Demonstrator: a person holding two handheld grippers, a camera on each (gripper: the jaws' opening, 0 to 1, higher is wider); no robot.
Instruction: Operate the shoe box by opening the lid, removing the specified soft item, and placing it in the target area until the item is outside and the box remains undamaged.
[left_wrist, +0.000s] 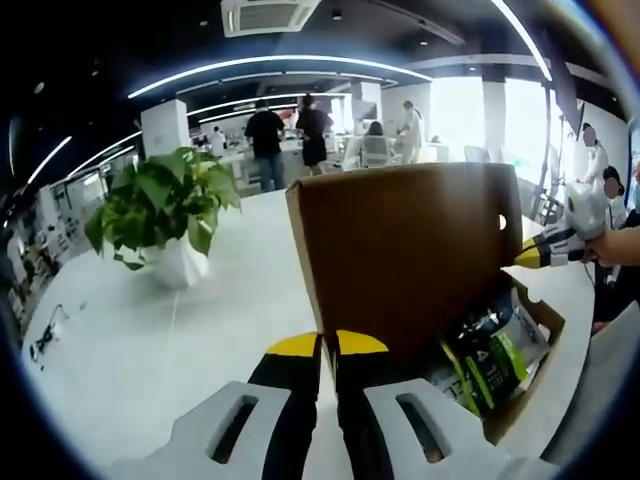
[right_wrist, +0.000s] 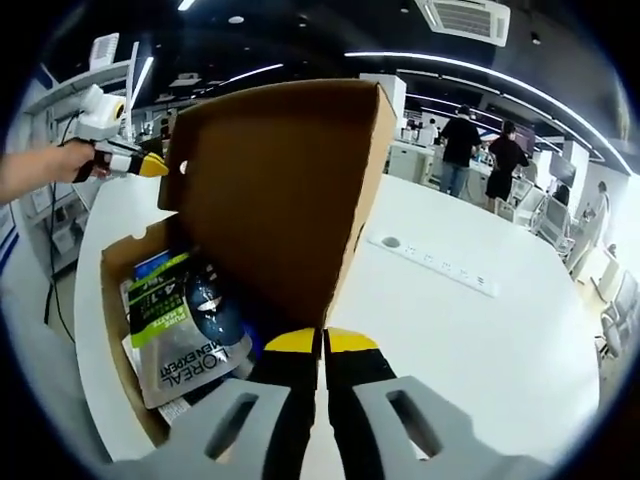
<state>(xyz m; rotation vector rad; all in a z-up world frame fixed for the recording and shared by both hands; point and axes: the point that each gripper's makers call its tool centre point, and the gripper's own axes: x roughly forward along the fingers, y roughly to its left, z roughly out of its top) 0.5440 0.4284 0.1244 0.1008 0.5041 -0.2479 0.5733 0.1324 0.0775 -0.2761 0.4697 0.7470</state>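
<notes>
The brown cardboard shoe box (left_wrist: 530, 395) (right_wrist: 115, 330) lies open on a white table, its lid (left_wrist: 400, 260) (right_wrist: 280, 190) raised upright. Inside lies a grey soft pouch (left_wrist: 495, 355) (right_wrist: 180, 335) with green and black print. My left gripper (left_wrist: 328, 345) is shut on the lid's near side edge. It also appears in the right gripper view (right_wrist: 150, 165), held by a hand at the lid's far edge. My right gripper (right_wrist: 322, 340) is shut on the opposite side edge, and appears in the left gripper view (left_wrist: 530, 255) in a hand.
A potted green plant (left_wrist: 165, 215) in a white pot stands on the round white table (left_wrist: 150, 340). A white power strip (right_wrist: 430, 260) lies on the table beyond the box. The box sits near the table's rim. People stand in the background office.
</notes>
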